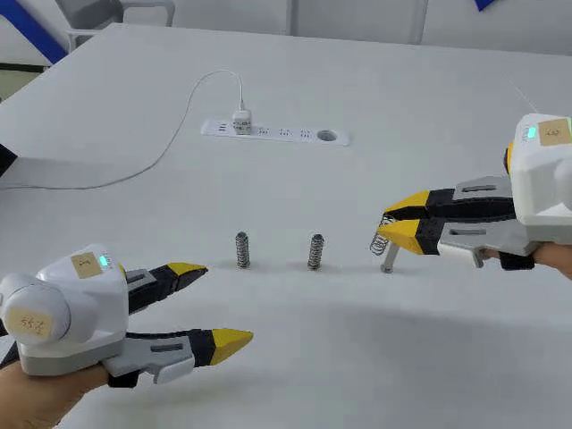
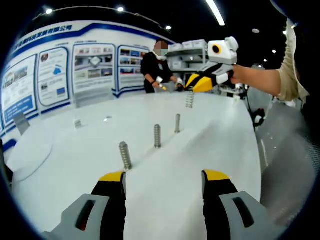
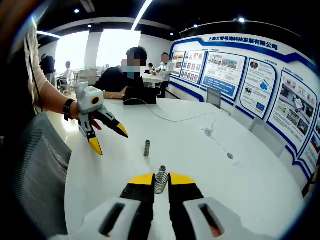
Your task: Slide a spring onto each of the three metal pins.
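Far left: left hand-held gripper (image 1: 223,302) spread wide, empty, hovering over the counter (image 1: 357,107). Then left pin (image 1: 242,249) and middle pin (image 1: 315,251), both already loaded. Looks two of three done. Right: bare right pin (image 1: 390,260), last spring (image 1: 381,237) pinched tilted in the right hand-held gripper (image 1: 390,223), just above the pin top. Leaves aligning it and sliding it down.

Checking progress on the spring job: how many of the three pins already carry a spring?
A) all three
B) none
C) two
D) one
C: the left pin and middle pin wear springs, while the right tongs hold the third spring by the bare right pin.
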